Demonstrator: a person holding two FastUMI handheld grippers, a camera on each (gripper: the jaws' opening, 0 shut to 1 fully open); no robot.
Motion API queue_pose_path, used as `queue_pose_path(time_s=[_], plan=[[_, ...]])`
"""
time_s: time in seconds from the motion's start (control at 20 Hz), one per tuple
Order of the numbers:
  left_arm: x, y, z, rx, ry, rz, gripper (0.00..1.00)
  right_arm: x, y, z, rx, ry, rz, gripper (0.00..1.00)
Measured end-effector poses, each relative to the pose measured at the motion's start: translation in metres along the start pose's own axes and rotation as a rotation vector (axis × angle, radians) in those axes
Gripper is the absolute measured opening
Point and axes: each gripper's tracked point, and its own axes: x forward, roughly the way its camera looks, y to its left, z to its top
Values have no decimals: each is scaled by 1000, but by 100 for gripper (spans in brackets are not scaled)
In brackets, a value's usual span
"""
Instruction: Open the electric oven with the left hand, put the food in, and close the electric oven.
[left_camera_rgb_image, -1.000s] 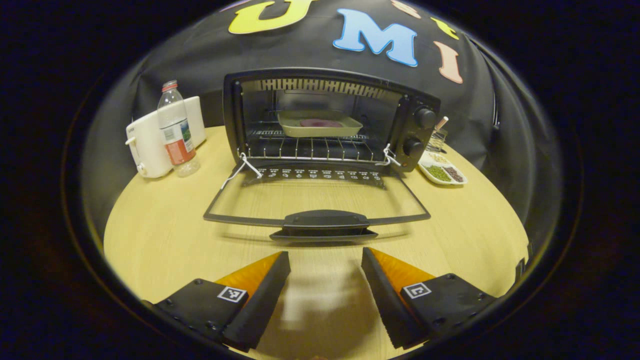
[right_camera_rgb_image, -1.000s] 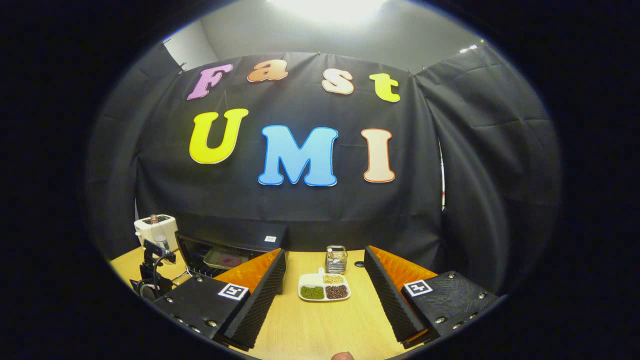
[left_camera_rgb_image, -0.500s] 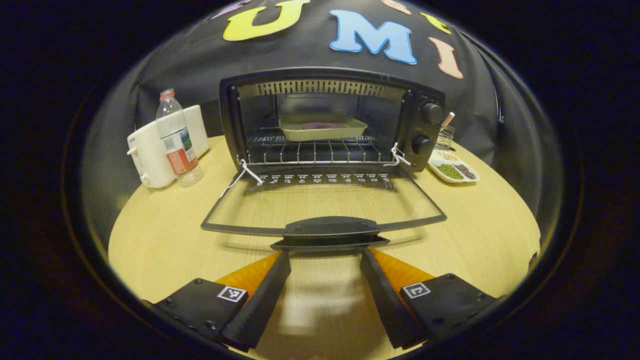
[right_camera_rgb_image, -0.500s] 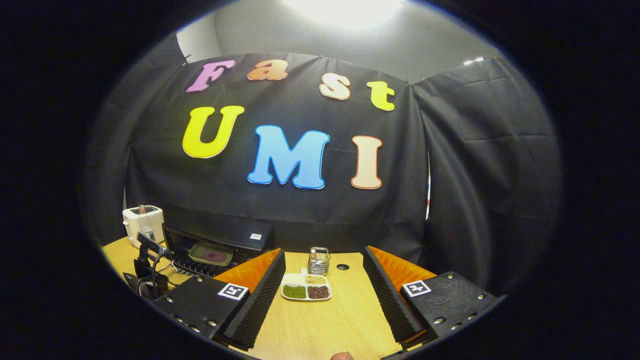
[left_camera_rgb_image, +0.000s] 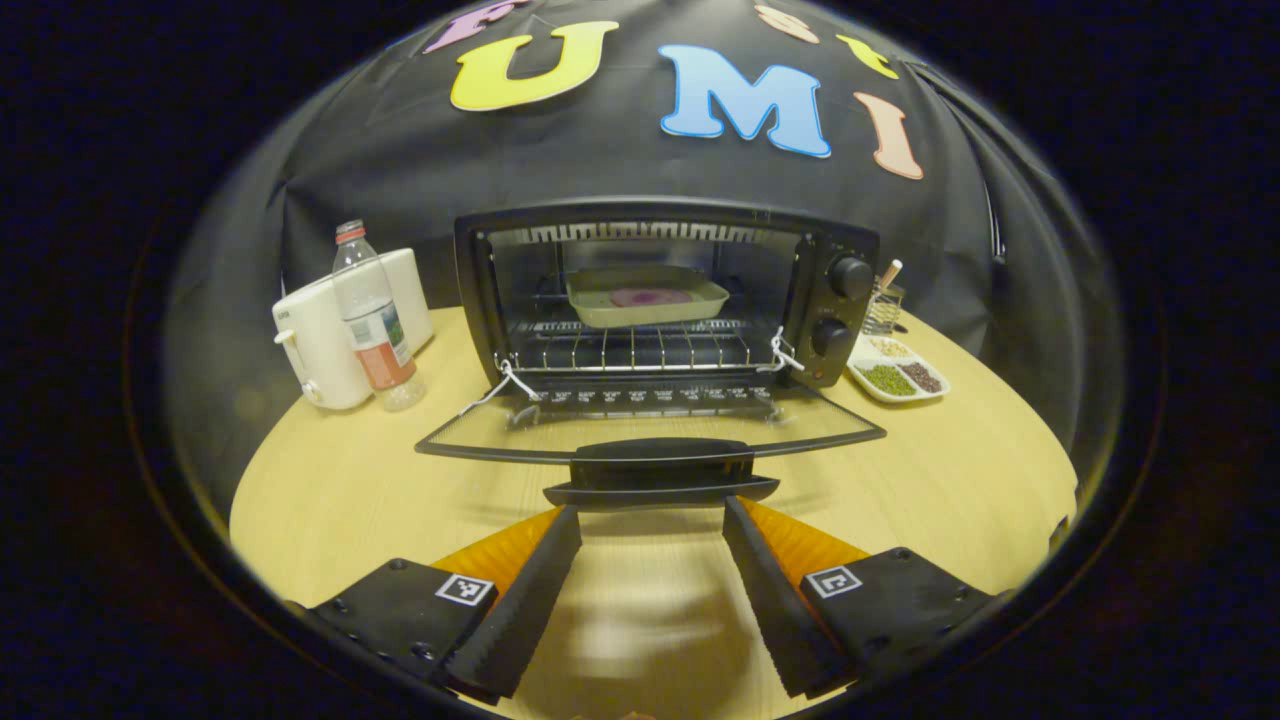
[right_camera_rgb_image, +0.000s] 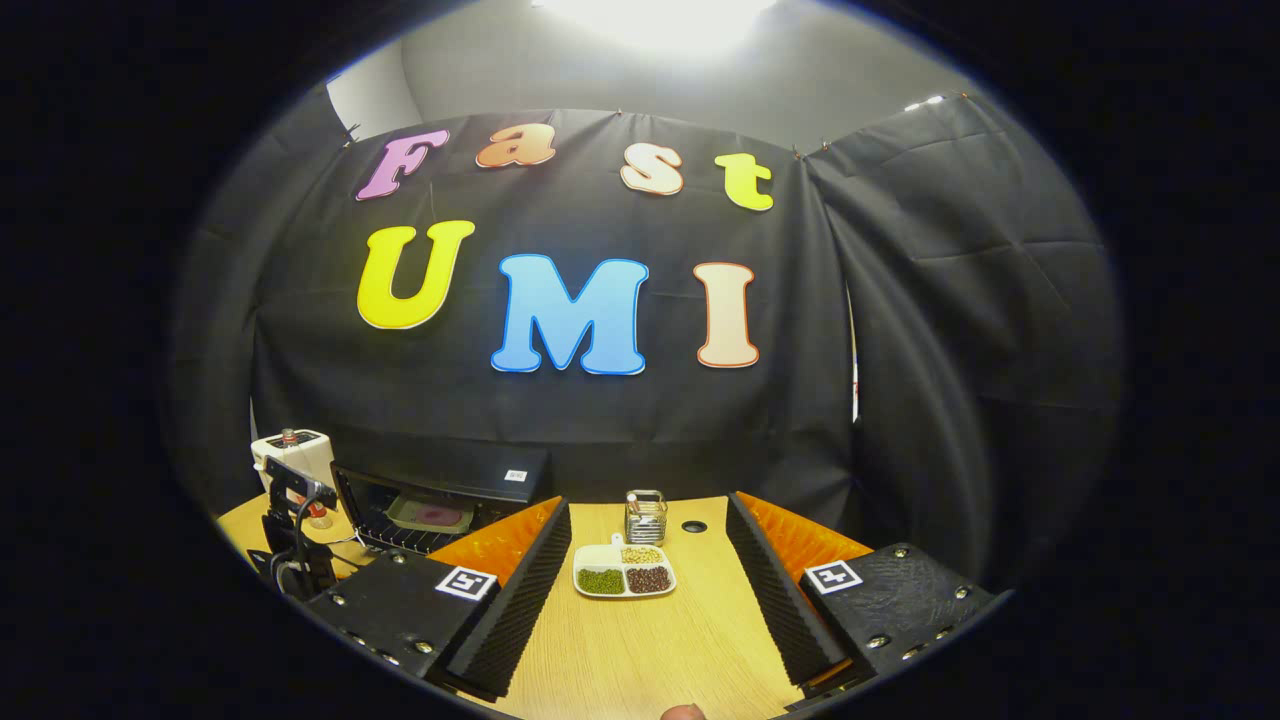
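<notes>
No readable text: bottle (left_camera_rgb_image: 372, 315) label, oven door (left_camera_rgb_image: 650, 428) icon row too small.

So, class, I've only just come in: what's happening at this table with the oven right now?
A person holds a gripper in each hand. The oven stands open, its door folded down, and the tray of food sits inside on the rack. The left gripper, open, is just short of the door handle, apparently about to close it. The right gripper is open and holds nothing, above the table near a dish of beans.

Oven (left_camera_rgb_image: 660, 290) mouth unblocked, lowered door (left_camera_rgb_image: 650, 440) spans the approach, bottle (left_camera_rgb_image: 375, 320) left, dish (left_camera_rgb_image: 893, 368) right
</notes>
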Motion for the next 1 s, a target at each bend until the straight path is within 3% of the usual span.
queue_pose_path(time_s=[0.35, 0.85, 1.0], plan=[[-7, -1, 58, 3, -110, -4, 97, 3, -4, -4, -11, 28, 7, 96], [8, 1, 133, 3, -235, -43, 97, 18, 19, -10, -45, 48, 26, 96], [-7, 0, 153, -6, -282, -47, 97, 19, 25, -2, -26, 37, 52, 96]])
